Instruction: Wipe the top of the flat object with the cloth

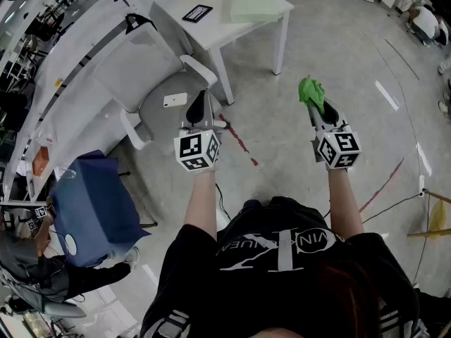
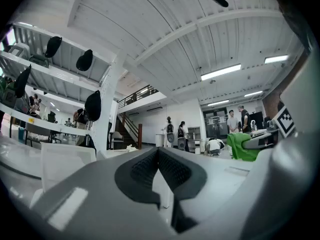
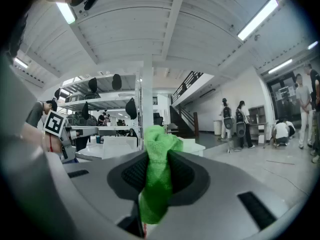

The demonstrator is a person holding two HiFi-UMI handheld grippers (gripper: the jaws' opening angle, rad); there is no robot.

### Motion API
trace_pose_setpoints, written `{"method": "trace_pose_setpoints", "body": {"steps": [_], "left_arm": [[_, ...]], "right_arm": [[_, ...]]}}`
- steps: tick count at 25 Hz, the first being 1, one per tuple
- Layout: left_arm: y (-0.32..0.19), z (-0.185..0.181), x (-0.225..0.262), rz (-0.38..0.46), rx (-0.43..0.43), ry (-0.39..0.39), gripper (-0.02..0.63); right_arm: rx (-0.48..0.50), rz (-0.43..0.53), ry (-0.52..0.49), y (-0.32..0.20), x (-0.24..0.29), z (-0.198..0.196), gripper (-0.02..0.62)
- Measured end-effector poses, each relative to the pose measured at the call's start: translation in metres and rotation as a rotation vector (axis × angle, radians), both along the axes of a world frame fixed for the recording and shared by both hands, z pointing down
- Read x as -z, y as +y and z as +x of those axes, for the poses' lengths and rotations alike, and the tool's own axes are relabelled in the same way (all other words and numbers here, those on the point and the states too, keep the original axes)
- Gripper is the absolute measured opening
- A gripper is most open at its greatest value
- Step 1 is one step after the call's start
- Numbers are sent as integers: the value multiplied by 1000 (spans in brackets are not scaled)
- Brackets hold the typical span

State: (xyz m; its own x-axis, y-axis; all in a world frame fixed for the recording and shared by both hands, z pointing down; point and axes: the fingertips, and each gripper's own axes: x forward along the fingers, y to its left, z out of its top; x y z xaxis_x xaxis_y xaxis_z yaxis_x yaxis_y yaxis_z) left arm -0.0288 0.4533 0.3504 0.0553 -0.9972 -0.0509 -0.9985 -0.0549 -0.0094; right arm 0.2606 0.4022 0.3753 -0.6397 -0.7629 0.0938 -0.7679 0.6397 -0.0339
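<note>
Right claw [image 1: 316,113]: clenched on green cloth [image 1: 311,92], mid-air. Left claw [image 1: 201,98]: clenched, empty. Bench [image 1: 211,37] bearing pale flat slab [image 1: 248,7]: 11 o'clock, well apart. Risk: bunched, narrowly pinched cloth likely slips out under wiping drag.

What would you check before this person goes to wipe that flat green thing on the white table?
1. Cloth held: green cloth pinched in the right gripper: ok.
2. Left gripper shut, nothing in it: ok.
3. Cloth on the flat green object: no, that lies on the white table, well ahead of both grippers: not ok.
4. Object's top free: black device lies beside it, apart: ok.
5. Way to the table: chair stands at its left; whether it hampers: cannot tell.
</note>
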Motion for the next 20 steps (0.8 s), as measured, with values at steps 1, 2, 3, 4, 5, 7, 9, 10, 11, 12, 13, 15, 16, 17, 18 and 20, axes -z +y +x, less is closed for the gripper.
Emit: {"method": "trace_pose_setpoints", "body": {"steps": [1, 2, 3, 4, 5, 7, 9, 10, 11, 12, 13, 15, 16, 17, 18, 20], "left_arm": [[1, -1, 1, 1, 0, -14, 12], [3, -1, 1, 1, -1, -25, 12], [5, -2, 0, 0, -3, -31, 12], [7, -4, -1, -2, -7, -32, 12], [9, -6, -4, -5, -11, -27, 12], [12, -12, -13, -17, -15, -8, 12], [15, -18, -21, -30, -17, 5, 12], [16, -20, -24, -37, -19, 9, 12], [16, -23, -27, -43, -21, 11, 12], [17, -26, -30, -49, -22, 13, 12], [17, -29, -33, -54, -22, 16, 12], [16, -34, -37, -62, -18, 24, 12], [14, -34, -37, -64, -15, 28, 12], [11, -34, -36, -64, -12, 31, 12], [8, -34, -36, -64, -8, 30, 12], [1, -36, -37, -66, -6, 13, 12]], "right_arm": [[0, 0, 2, 0, 0, -2, 80], [0, 0, 3, 0, 0, -4, 80], [0, 0, 5, 1, 0, -6, 80], [-1, 1, 7, 2, 0, -9, 80], [-4, 2, 8, 4, -1, -11, 80], [-13, 2, 8, 9, -4, -13, 80], [-25, -4, 4, 14, -8, -14, 80], [-30, -9, 0, 16, -10, -15, 80], [-34, -16, -7, 17, -12, -17, 80], [-36, -23, -12, 17, -15, -18, 80], [-38, -28, -11, 16, -17, -20, 80], [-42, -35, 0, 13, -21, -20, 80], [-44, -35, 2, 10, -21, -19, 80], [-44, -35, 2, 5, -20, -18, 80], [-43, -35, 0, 0, -20, -18, 80], [-38, -33, -6, -12, -22, -23, 80]]}}
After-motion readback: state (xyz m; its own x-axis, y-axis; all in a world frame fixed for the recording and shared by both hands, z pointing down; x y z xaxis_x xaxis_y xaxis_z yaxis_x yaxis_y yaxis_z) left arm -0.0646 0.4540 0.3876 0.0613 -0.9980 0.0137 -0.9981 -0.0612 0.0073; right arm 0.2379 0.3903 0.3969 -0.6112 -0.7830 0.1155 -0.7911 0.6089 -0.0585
